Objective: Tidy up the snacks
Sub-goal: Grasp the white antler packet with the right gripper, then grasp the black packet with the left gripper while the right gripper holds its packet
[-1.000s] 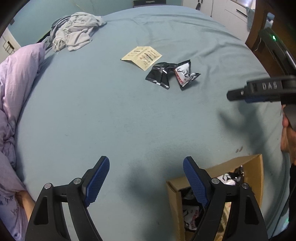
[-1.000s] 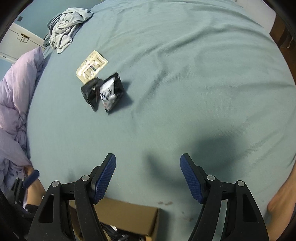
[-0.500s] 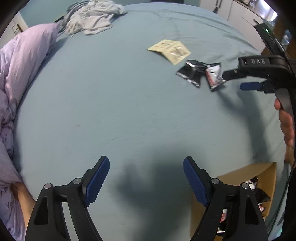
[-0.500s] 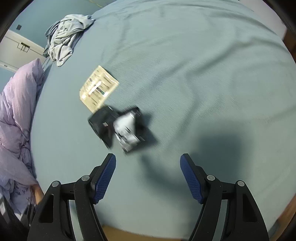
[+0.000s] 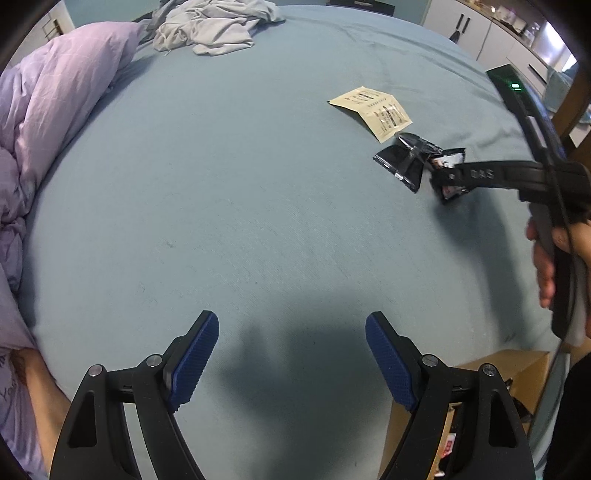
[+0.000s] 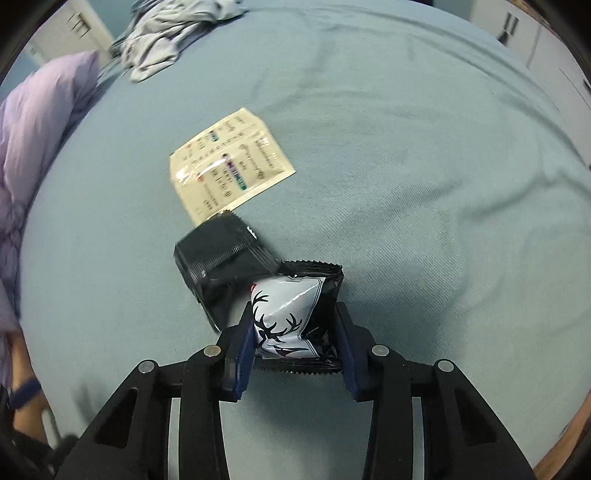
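Three snack packets lie on the blue bed sheet. My right gripper has closed around the black-and-white deer packet, one finger on each side of it. A plain black packet touches it on the left, and a beige packet lies just beyond. In the left wrist view the right gripper sits over these packets, with the beige packet behind. My left gripper is open and empty above bare sheet, beside the cardboard box holding several packets.
A purple duvet is bunched along the left side of the bed. A grey garment lies crumpled at the far end. White cabinets stand beyond the bed at the far right.
My right gripper moved forward to the packets and closed its fingers around the deer packet. My left gripper lifted and swung left, so the box slid toward the lower right corner.
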